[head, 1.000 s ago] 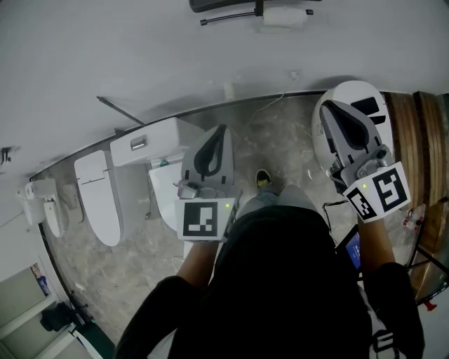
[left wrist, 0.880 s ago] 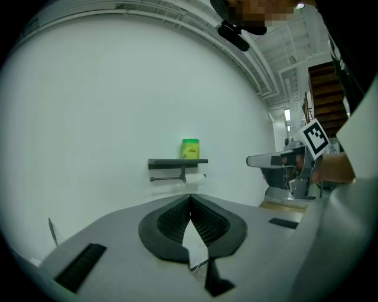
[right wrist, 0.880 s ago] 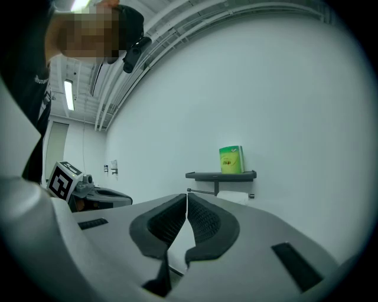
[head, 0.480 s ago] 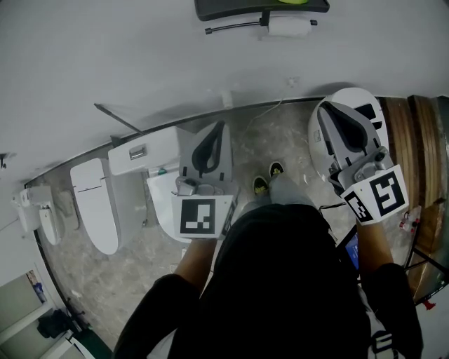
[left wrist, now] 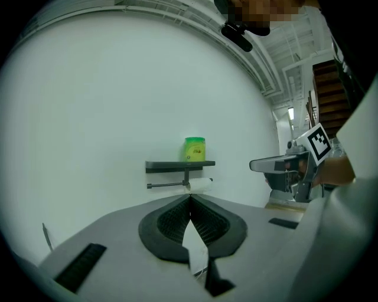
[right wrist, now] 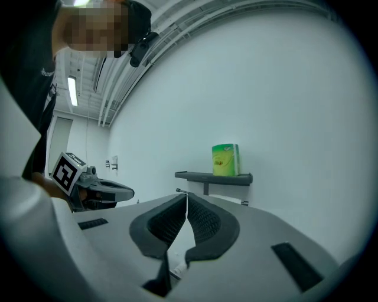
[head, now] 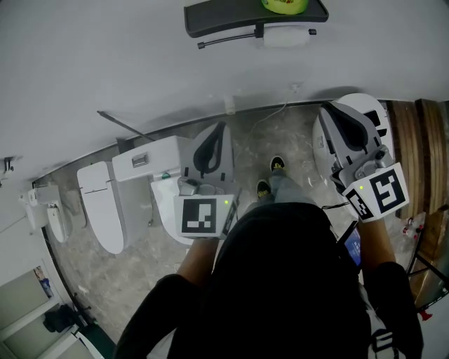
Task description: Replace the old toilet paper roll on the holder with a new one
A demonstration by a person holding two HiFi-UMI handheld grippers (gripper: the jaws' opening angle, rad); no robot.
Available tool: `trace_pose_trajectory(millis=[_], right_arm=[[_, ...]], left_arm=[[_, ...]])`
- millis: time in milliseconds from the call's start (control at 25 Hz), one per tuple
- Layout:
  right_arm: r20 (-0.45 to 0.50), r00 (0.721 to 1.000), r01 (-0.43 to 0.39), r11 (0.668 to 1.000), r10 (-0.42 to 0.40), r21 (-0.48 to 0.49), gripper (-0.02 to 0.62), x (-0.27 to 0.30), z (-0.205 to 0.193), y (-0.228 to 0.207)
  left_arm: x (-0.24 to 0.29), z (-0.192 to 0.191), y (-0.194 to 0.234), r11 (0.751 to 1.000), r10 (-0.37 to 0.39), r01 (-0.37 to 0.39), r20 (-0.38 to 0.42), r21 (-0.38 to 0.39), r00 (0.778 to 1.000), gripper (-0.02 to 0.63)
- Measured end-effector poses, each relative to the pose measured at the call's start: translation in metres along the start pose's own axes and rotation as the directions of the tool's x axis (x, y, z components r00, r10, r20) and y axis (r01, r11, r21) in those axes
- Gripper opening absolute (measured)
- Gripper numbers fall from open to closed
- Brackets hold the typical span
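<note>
White toilet paper roll [head: 284, 36] on holder [head: 224, 40], well ahead of left hand-held gripper [head: 223, 128], right hand-held gripper [head: 325, 107], both pressed together

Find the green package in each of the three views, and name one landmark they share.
Head view: green package at the top edge, right of centre.
Left gripper view: green package near the centre.
Right gripper view: green package right of centre.
Shared landmark: the dark shelf under it.

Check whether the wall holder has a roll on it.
Loaded: a white roll hangs on the holder bar, under the black shelf. How much paper remains cannot be told.
</note>
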State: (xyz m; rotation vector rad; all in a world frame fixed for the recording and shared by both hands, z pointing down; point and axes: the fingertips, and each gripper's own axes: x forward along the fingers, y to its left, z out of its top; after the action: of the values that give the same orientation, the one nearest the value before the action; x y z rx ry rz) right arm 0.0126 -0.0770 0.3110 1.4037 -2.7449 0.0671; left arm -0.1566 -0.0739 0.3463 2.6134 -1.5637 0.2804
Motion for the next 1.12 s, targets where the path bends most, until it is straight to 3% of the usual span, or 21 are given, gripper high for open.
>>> trace_pose_trajectory(millis=[320,480,560,720,840,1120], right_arm=[[0.011,1.000,-0.008,0.999,0.008,-0.035,0.020,0.019,0.005,-0.067],[-0.015,0.999,-0.032,0.990,0.030,-0.141,0.020,0.025,0.005,-0.092],[-0.039,0.999,-0.043,0.971,0.034,-0.235,0.020,0.031,0.005,-0.098],[-0.141,0.990,-0.083,0.898,0.023,-0.432,0.021,0.041,-0.008,-0.102],[-0.205,0.979,-0.119,0.871,0.021,-0.477,0.021,0.050,-0.022,-0.100],[-0.245,0.969,-0.157,0.807,0.016,-0.569,0.023,0.078,-0.031,-0.095]], left_arm=[[0.057,0.019,0.000,0.999,0.032,-0.032,-0.017,0.027,0.999,0.020],[0.079,0.023,-0.007,0.998,0.034,-0.033,-0.012,0.050,0.999,0.020],[0.087,0.026,-0.012,0.997,0.037,-0.037,0.000,0.060,0.999,0.020],[0.100,0.029,-0.015,0.996,0.051,-0.051,-0.001,0.068,0.999,0.020],[0.104,0.030,-0.016,0.996,0.063,-0.063,-0.003,0.064,0.998,0.020],[0.113,0.039,-0.008,0.992,0.093,-0.094,0.021,0.087,0.995,0.020]])
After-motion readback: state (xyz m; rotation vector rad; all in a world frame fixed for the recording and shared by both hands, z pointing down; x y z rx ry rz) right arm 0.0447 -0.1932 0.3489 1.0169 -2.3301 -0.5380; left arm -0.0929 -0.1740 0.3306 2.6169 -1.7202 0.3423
